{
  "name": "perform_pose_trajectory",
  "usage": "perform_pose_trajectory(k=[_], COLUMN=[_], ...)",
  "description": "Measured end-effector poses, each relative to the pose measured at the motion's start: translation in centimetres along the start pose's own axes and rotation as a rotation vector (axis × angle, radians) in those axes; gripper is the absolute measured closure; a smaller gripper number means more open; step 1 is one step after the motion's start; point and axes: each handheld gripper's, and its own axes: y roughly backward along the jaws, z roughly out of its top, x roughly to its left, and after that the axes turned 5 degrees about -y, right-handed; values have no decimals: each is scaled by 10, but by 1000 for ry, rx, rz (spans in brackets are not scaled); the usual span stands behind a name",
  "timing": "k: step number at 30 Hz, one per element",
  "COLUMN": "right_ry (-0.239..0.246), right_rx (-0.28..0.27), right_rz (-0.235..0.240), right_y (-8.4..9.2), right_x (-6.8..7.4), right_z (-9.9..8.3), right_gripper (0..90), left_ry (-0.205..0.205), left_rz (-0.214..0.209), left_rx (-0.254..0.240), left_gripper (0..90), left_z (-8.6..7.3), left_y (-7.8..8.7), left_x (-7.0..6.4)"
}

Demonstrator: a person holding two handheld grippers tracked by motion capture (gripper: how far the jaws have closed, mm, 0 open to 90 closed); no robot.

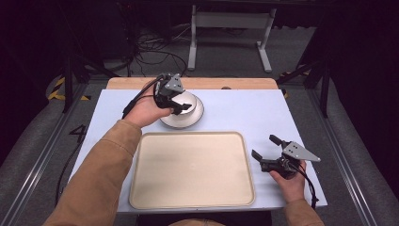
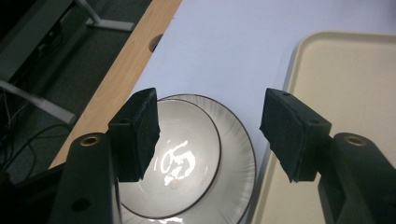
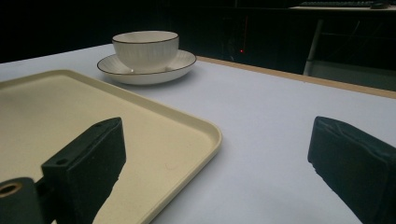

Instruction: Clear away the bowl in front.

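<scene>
A white ribbed bowl (image 2: 187, 154) with a dark rim stands on a matching plate (image 2: 238, 158) at the far middle of the pale blue table. My left gripper (image 2: 210, 135) hangs over them, open, with one pad above the bowl's left rim and the other past the plate's right edge, touching neither. In the high view the left gripper (image 1: 179, 104) covers part of the bowl (image 1: 189, 100) and plate (image 1: 197, 115). My right gripper (image 1: 266, 147) rests open and empty at the tray's right side. From the right gripper (image 3: 219, 163), the bowl (image 3: 145, 49) and plate (image 3: 182, 63) stand beyond the tray.
A large empty cream tray (image 1: 193, 169) lies at the table's near middle, with its corner (image 3: 205, 135) just ahead of the right jaws. A wooden strip (image 1: 235, 83) runs along the table's far edge. A white desk frame (image 1: 230, 28) and cables lie on the floor beyond.
</scene>
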Motion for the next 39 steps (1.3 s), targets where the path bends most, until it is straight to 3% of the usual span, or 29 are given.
perform_pose_trajectory(k=[3,6,12,18,29,39], right_ry=[0,1,5,6,8,8], right_rx=[-1,0,4,4,3,2], right_rz=[0,0,1,4,7,11], right_y=[0,0,0,0,0,0], right_x=[0,0,0,0,0,0], right_z=[0,0,0,0,0,0], right_gripper=[48,48,48,48,50,51], left_ry=[-35,-41,-22,-7,-15,11], left_rz=[7,13,-22,-69,-120,-144], left_rx=[26,50,121,149,220,271], left_gripper=[377,378,392,428,442,494], left_z=[5,7,-2,-7,-10,-20], left_y=[-4,-10,-32,-46,-61,-70], left_x=[1,1,7,12,9,12])
